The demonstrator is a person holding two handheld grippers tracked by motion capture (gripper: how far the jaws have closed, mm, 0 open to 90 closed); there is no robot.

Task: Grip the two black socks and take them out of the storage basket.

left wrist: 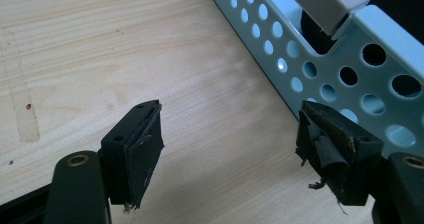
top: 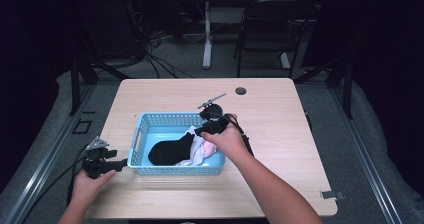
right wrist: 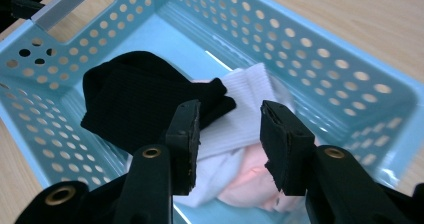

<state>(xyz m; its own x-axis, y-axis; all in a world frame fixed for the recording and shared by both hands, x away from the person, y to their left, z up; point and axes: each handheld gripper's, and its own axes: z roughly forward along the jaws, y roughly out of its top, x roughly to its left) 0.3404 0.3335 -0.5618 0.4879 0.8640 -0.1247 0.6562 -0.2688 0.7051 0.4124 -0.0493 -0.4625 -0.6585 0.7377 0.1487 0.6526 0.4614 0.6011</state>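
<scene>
Unlabelled blue basket (top: 142,134), black sock (right wrist: 135,96)

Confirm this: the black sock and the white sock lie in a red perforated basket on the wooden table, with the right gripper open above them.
Not quite: the basket is light blue, not red, as the right gripper view shows. The black sock and white sock do lie in it, on the wooden table, with the right gripper open above them.
</scene>
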